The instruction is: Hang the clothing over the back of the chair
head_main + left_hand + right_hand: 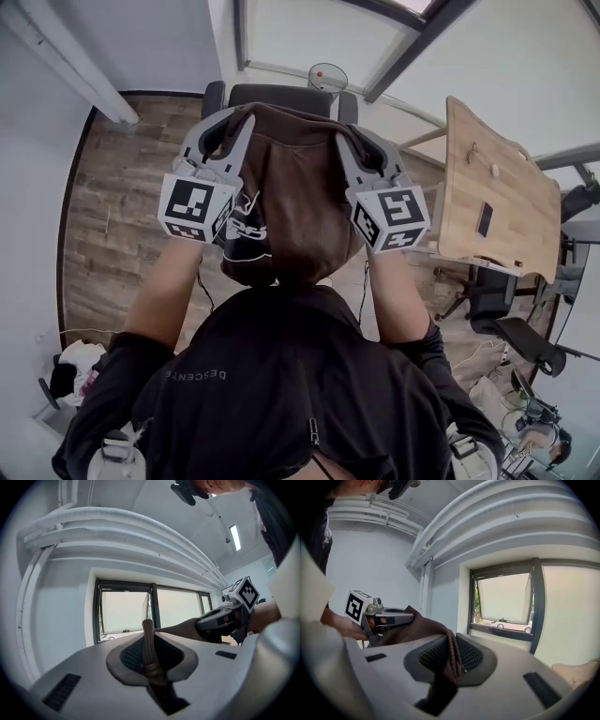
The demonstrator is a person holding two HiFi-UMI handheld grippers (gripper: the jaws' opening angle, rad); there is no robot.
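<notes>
The brown garment (291, 187) is being held up by its top edge, spread between the two grippers, on the near side of the chair (281, 94). The left gripper (242, 120) is being kept clenched on a folded ridge of the cloth (148, 644), and the right gripper (343, 139) is being kept clamped on the ribbed edge (452, 651). In each gripper view the fabric is being pinched between the pads.

Bare plank floor (122, 187) is being left open to the left of the chair. On the right, room is being narrowed by the wooden desk (483, 187), whose edge is close beside the right gripper. A wire bin (326, 77) is being shown just beyond the chair, against the far wall.

Most of the chair is being hidden by the garment: only the top of the backrest and both armrests are being shown. The garment's lower hem is being cut off by the person's dark top (281, 375). Whether the cloth is touching the chair back cannot be told.
</notes>
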